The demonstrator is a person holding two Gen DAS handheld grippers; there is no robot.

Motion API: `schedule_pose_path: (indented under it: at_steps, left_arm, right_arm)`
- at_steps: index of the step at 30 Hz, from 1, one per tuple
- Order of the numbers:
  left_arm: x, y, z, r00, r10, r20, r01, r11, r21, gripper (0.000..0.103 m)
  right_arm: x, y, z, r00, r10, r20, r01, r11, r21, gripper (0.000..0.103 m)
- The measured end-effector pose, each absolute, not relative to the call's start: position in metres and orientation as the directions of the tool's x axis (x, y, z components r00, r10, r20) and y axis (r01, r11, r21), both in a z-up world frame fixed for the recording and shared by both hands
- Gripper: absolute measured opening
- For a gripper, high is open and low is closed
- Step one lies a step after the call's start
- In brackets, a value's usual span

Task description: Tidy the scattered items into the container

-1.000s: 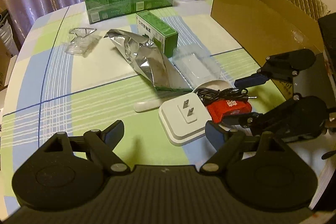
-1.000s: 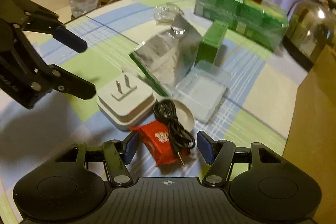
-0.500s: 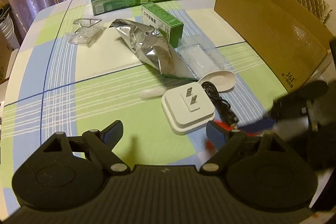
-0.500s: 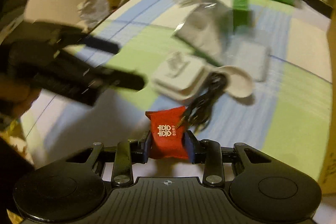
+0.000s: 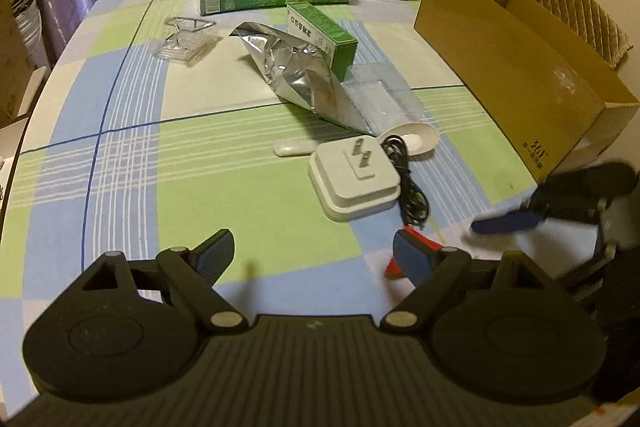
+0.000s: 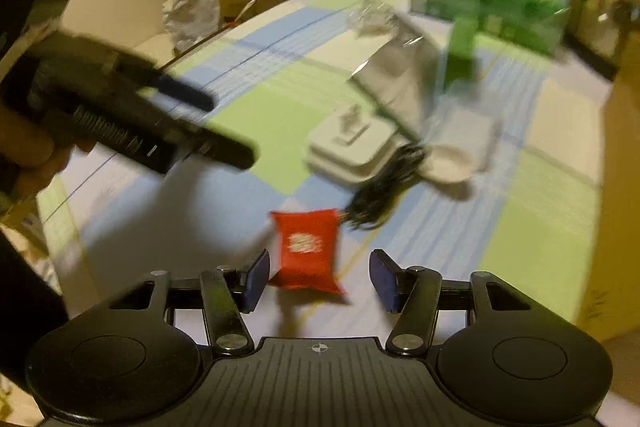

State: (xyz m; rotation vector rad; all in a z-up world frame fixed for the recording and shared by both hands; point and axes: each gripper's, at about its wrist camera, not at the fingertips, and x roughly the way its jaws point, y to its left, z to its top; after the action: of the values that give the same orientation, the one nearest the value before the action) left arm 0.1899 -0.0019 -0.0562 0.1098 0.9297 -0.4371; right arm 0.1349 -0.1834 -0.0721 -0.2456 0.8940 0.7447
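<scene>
Now R gripper (image 6: 318, 281) jaws apart; red packet (image 6: 308, 253), pinched 0.5 s ago, lies loose on table (image 5: 120, 167), not in cardboard box (image 5: 520, 75). Regrasp needed. L gripper (image 5: 312, 253) open, idle.

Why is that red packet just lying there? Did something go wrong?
Maybe. The red packet lies on the tablecloth between the open right gripper fingers, gripped by nothing, outside the cardboard box.

Red packet (image 6: 308, 251) between parted jaws (blurred), apparently ungripped.
</scene>
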Motion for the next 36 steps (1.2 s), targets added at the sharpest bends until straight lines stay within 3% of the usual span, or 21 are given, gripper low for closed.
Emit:
schedule_pose_path:
  at_steps: [6,10,15,20,29,36]
  left_arm:
    - [0.159,-0.036,-0.068,0.482,-0.376,-0.791,0.453,0.880,-0.142,0.080]
    - [0.157,-0.060,-0.084,0.453,-0.383,-0.805,0.494,0.860,-0.131,0.066]
    - [0.165,-0.074,-0.097,0.460,-0.376,-0.804,0.469,0.872,-0.140,0.060]
    - [0.169,-0.063,-0.100,0.498,-0.269,-0.824,0.454,0.891,-0.017,0.051]
    - [0.176,-0.035,-0.099,0.528,-0.255,-0.810,0.344,0.936,-0.070,0.051]
    - [0.166,-0.045,-0.093,0.544,-0.254,-0.800,0.360,0.932,-0.051,0.061]
  right_arm:
    - [0.153,-0.211,-0.071,0.483,0.397,-0.780,-0.592,0.805,0.043,0.054]
    - [0.162,-0.225,-0.069,0.514,0.389,-0.764,-0.553,0.832,0.051,0.054]
    - [0.171,-0.230,-0.065,0.533,0.394,-0.749,-0.535,0.842,0.062,0.056]
    - [0.180,-0.234,-0.067,0.532,0.397,-0.748,-0.531,0.845,0.070,0.060]
    - [0.184,-0.222,-0.070,0.514,0.423,-0.747,-0.534,0.839,0.107,0.062]
    - [0.187,-0.222,-0.073,0.518,0.413,-0.749,-0.512,0.851,0.115,0.063]
